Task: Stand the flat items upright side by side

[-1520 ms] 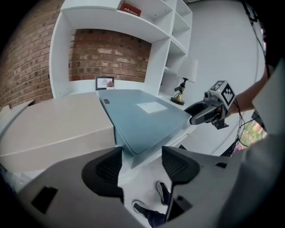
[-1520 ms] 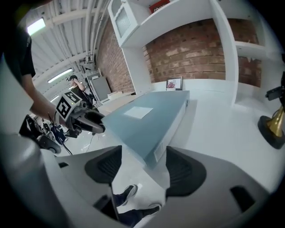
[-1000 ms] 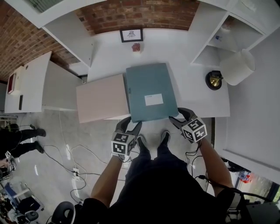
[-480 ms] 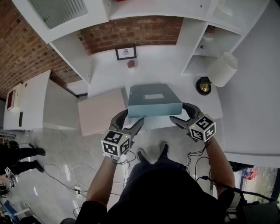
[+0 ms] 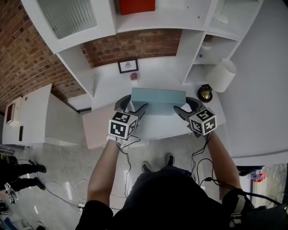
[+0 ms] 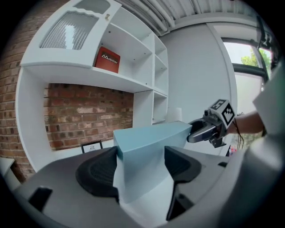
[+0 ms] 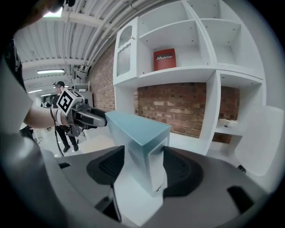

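Observation:
A teal flat box [image 5: 157, 99] stands upright on its long edge on the white desk [image 5: 153, 74]. My left gripper [image 5: 132, 104] holds its left end and my right gripper [image 5: 183, 104] its right end. In the left gripper view the box [image 6: 151, 147] fills the gap between the jaws, which are opening; the left pad lies against it. In the right gripper view the closing jaws press both sides of the box [image 7: 138, 133]. A pink flat item [image 5: 96, 128] lies flat at the desk's left, partly hidden under my left gripper.
A small framed picture [image 5: 128, 66] and a small red object [image 5: 133, 77] stand at the back by the brick wall. A white lamp [image 5: 221, 75] and a brass item [image 5: 204, 93] are at the right. A red box [image 5: 136, 6] sits on the shelf above.
The teal box has gone from lying flat to standing on its edge. Both grippers moved forward over the desk with it, and the pink item is now partly covered.

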`<state>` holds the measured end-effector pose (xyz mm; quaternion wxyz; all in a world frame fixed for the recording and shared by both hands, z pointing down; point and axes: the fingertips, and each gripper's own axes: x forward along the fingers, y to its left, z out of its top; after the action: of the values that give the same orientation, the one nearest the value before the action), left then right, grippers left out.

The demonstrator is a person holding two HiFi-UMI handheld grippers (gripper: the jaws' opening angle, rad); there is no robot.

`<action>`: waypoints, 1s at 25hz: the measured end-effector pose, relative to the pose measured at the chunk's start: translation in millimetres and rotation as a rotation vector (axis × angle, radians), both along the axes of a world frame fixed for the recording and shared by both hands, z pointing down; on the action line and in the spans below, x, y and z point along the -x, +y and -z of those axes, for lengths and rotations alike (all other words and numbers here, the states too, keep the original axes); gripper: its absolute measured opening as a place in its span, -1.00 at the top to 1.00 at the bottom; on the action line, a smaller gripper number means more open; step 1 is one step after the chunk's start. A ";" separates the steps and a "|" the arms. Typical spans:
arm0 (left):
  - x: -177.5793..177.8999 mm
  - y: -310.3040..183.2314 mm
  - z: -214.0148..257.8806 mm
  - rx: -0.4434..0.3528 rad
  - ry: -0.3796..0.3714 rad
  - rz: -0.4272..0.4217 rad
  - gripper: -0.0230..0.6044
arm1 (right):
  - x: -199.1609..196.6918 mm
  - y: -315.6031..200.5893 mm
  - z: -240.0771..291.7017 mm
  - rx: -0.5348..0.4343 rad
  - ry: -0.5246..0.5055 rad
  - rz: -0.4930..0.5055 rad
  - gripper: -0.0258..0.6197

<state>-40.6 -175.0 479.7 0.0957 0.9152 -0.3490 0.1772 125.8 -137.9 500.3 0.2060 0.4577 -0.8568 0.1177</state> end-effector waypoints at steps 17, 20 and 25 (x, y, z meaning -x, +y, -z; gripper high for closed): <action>-8.2 -35.5 0.9 -0.002 0.145 0.096 -0.07 | -20.4 -21.8 -23.8 -0.026 -0.054 0.196 -0.27; -13.4 -41.7 0.4 0.003 0.133 0.123 -0.07 | -20.6 -42.4 -25.7 -0.017 -0.068 0.236 -0.29; -11.0 -40.5 -0.7 0.027 0.086 0.216 -0.06 | -13.9 -52.5 -30.6 -0.019 -0.037 0.358 -0.24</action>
<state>-29.5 -215.5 480.4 0.1416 0.8777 -0.4388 0.1309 139.7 -190.3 530.9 0.2034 0.2973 -0.9295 0.0795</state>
